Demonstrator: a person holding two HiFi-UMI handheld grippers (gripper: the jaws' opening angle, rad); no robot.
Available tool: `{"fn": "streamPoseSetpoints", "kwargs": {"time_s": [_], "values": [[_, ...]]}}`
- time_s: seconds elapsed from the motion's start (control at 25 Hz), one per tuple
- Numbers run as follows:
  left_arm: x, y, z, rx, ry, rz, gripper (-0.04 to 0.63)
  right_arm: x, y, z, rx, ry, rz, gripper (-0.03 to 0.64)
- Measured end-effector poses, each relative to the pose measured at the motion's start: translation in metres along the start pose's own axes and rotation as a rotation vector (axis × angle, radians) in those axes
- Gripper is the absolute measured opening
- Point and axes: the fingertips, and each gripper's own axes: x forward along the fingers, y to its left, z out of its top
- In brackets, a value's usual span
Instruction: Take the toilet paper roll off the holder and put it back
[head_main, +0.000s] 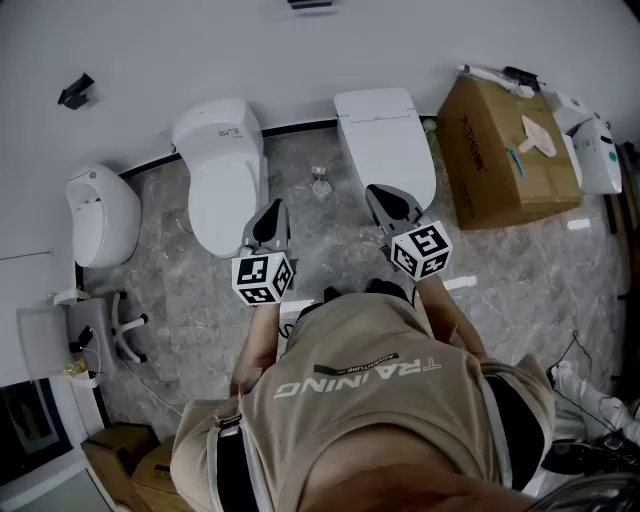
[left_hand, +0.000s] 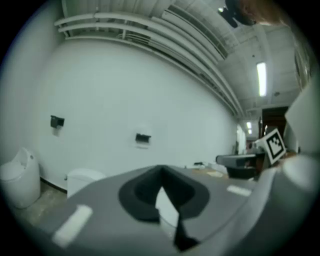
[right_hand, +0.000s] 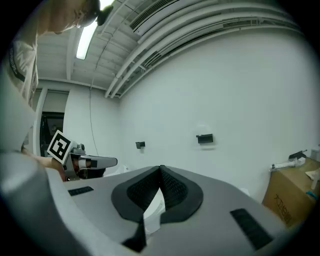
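A small black holder (left_hand: 143, 137) is fixed to the white wall straight ahead, also seen as the holder (right_hand: 204, 138) and at the top edge as the holder (head_main: 310, 4). A faint pale shape sits at it; whether it is the roll I cannot tell against the white wall. My left gripper (head_main: 272, 212) is shut and holds nothing, its pads meeting at the tip (left_hand: 161, 172). My right gripper (head_main: 380, 192) is shut too, with nothing between its pads (right_hand: 160, 170). Both are held side by side at waist height, well short of the wall.
A second black holder (head_main: 75, 90) hangs further left. Three white toilets stand along the wall: a round one (head_main: 218, 170), a square one (head_main: 385, 145) and a small one (head_main: 100, 215). A cardboard box (head_main: 505, 150) stands at the right, and a chair base (head_main: 120, 335) at the left.
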Motion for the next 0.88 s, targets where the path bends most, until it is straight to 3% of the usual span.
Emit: {"fn": "streamPoseSetpoints", "kwargs": {"time_s": [0.68,0.88], "values": [[0.016,0.002,-0.002,-0.004,0.026,-0.01,0.005,0.001,-0.016,0.003,-0.019,-0.006,-0.041,0.011],[0.034,-0.006,-0.015,-0.03,0.055,0.005,0.005,-0.011,-0.035,-0.018,0.01,0.04,-0.045,0.011]]}}
